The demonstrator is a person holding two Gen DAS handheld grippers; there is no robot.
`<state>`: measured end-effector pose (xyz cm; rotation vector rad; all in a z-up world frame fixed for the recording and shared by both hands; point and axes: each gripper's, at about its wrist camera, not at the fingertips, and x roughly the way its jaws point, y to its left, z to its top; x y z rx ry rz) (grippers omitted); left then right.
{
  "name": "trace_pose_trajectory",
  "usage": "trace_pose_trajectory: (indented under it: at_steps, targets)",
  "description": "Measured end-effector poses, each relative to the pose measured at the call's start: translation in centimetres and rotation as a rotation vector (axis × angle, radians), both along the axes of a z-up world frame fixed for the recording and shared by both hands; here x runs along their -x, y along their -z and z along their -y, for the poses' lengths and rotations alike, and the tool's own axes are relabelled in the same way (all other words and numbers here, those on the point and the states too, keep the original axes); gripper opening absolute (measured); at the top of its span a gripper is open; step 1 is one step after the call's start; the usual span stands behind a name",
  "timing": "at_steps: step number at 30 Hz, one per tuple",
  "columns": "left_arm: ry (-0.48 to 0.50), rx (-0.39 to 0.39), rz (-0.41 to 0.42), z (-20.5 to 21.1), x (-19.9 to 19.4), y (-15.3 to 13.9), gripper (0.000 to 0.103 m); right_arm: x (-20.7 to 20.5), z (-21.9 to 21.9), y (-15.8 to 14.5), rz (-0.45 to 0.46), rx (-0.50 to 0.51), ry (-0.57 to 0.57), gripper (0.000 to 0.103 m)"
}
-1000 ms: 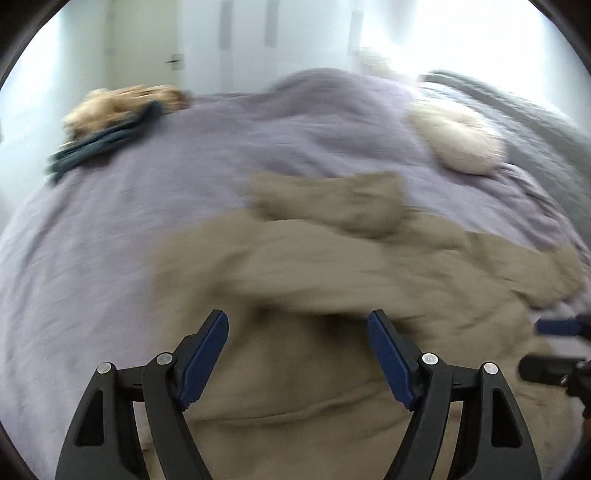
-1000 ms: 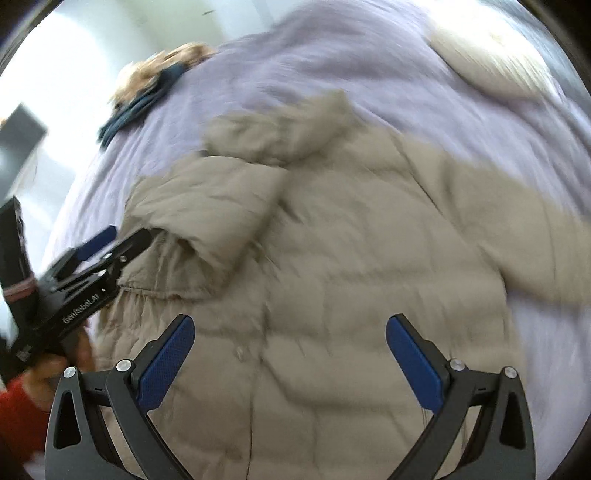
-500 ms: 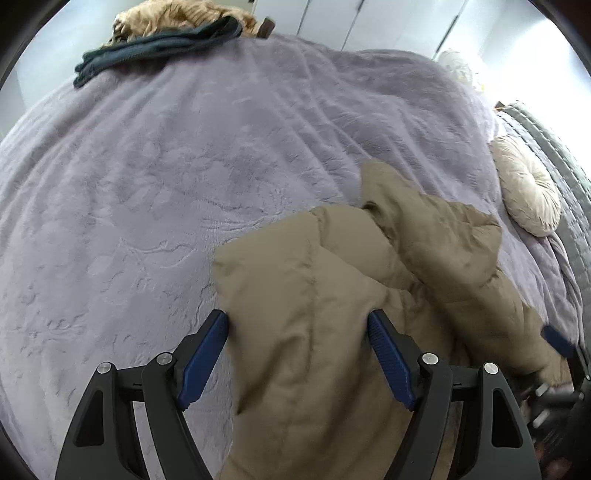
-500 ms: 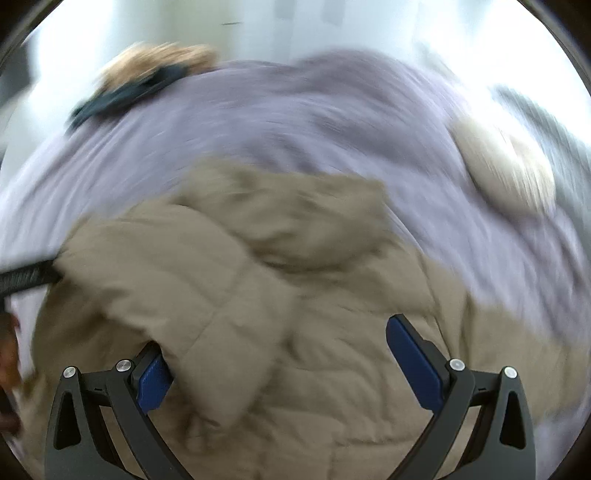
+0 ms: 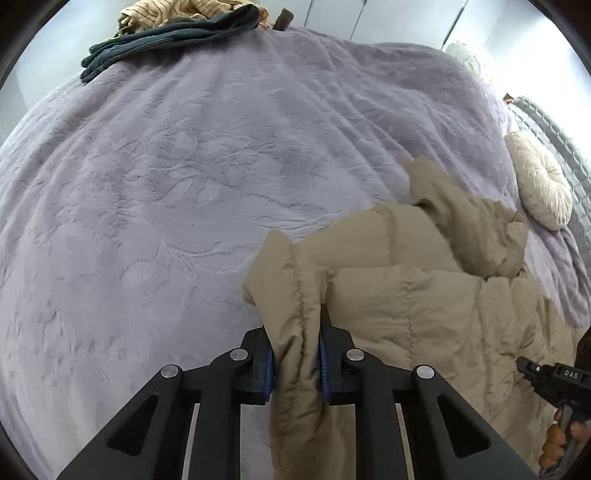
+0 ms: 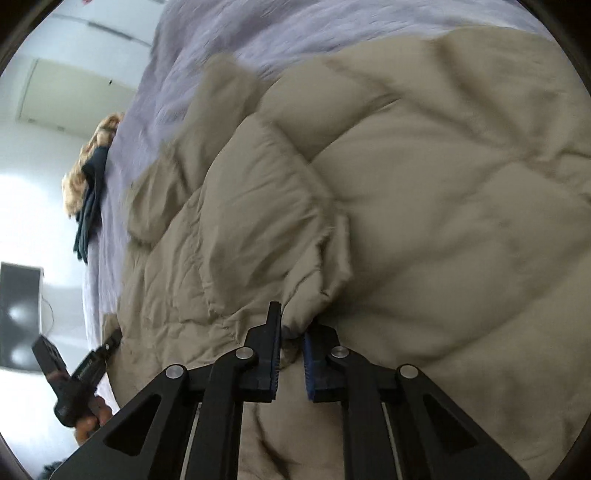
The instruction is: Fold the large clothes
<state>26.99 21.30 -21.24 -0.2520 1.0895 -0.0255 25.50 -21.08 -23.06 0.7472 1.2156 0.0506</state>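
Note:
A tan quilted puffer jacket (image 5: 424,295) lies on a lilac bed cover (image 5: 184,184), its hood bunched toward the far right. My left gripper (image 5: 295,354) is shut on a stitched edge of the jacket at its left side. In the right wrist view the jacket (image 6: 424,203) fills most of the frame, and my right gripper (image 6: 291,347) is shut on a gathered cuff-like end of it. The left gripper's body also shows at the lower left of the right wrist view (image 6: 85,373), at the jacket's edge.
A dark teal garment (image 5: 166,40) and a tan striped one (image 5: 184,9) are piled at the bed's far edge. A round cream cushion (image 5: 543,188) lies at the right beside a grey ribbed headboard (image 5: 554,133). White wardrobe doors stand behind the bed.
Both grippers were open over the jacket; now each has closed on a part of it. The left moved to the jacket's left edge, and the right view has rolled sideways.

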Motion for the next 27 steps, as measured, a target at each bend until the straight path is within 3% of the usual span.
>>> trace_pose_trajectory:
  at_steps: [1, 3, 6, 7, 10, 16, 18, 22, 27]
  targets:
    - [-0.006, -0.032, -0.004, -0.4, -0.3, 0.4, 0.02, 0.0, -0.6, 0.1, -0.004, 0.004, -0.001, 0.011]
    - [-0.025, -0.026, -0.006, -1.2, -0.5, 0.6, 0.023, 0.0, -1.6, 0.3, -0.01, 0.028, 0.013, 0.01]
    - [-0.109, -0.012, 0.01, -3.6, -0.6, -0.1, 0.041, 0.2, -1.6, 0.0, -0.013, 0.049, 0.018, 0.009]
    - [-0.139, -0.029, 0.017, -4.5, -0.3, -0.6, 0.053, 0.1, -1.5, -0.1, -0.013, 0.057, 0.013, 0.009]
    - [-0.174, -0.032, 0.028, -6.1, 0.9, -2.0, 0.054, 0.7, -1.2, -0.4, -0.008, 0.067, 0.005, 0.009]
    - [-0.038, -0.036, 0.073, -3.2, 8.9, -5.0, 0.054, 0.9, -0.9, -0.1, -0.016, 0.048, 0.025, 0.009]
    - [0.039, -0.016, 0.05, -1.2, 12.0, -4.6, 0.054, 1.0, -0.8, -0.1, -0.017, 0.047, 0.022, 0.009]
    - [0.127, -0.06, -0.006, 2.3, 13.4, -2.3, 0.054, 1.3, -0.7, -0.3, -0.02, 0.052, 0.016, 0.009]
    - [-0.048, -0.099, 0.014, 0.4, 10.8, -0.4, 0.054, 1.5, -1.0, -0.7, -0.021, 0.062, 0.015, 0.01]
